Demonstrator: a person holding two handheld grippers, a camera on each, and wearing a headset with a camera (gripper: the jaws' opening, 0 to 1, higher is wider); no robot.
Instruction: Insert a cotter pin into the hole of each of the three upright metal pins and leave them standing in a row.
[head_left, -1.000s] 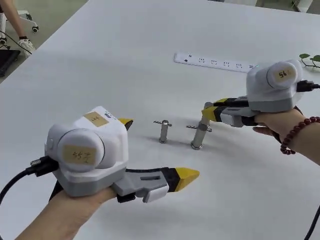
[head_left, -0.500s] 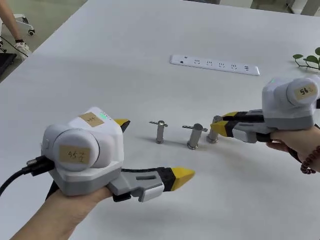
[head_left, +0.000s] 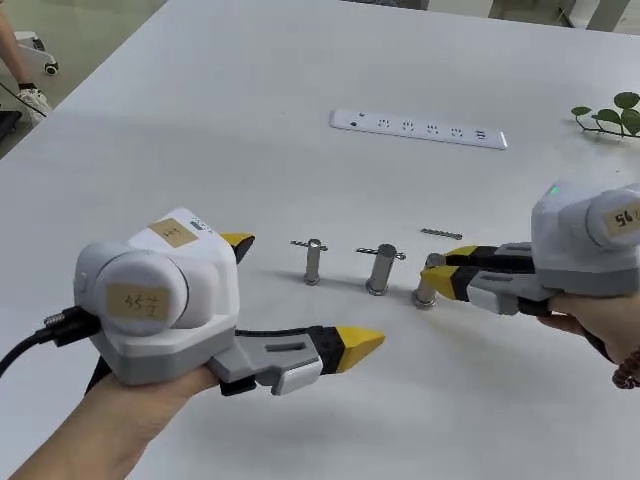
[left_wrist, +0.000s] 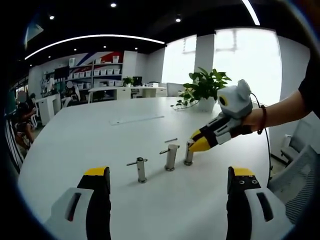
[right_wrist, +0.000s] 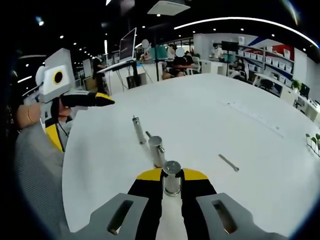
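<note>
Three short upright metal pins stand in a row on the white table (head_left: 200, 120). The left pin (head_left: 313, 260) and the middle pin (head_left: 380, 268) each carry a cotter pin through the top. My right gripper (head_left: 437, 281) is shut on the third pin (head_left: 427, 268), whose foot seems to rest on the table; in the right gripper view this third pin (right_wrist: 171, 170) sits between the yellow fingertips. A loose cotter pin (head_left: 441, 234) lies flat behind the row. My left gripper (head_left: 300, 292) hovers open in front of the row, holding nothing.
A white power strip (head_left: 418, 129) lies across the far side of the table. A potted plant (head_left: 610, 112) stands at the far right edge. The left gripper view shows the loose cotter pin (left_wrist: 171, 140) just past the pins.
My right gripper has brought the third pin down and to the right, into line with the other two. The loose cotter pin has come into sight. The left gripper stays open.
</note>
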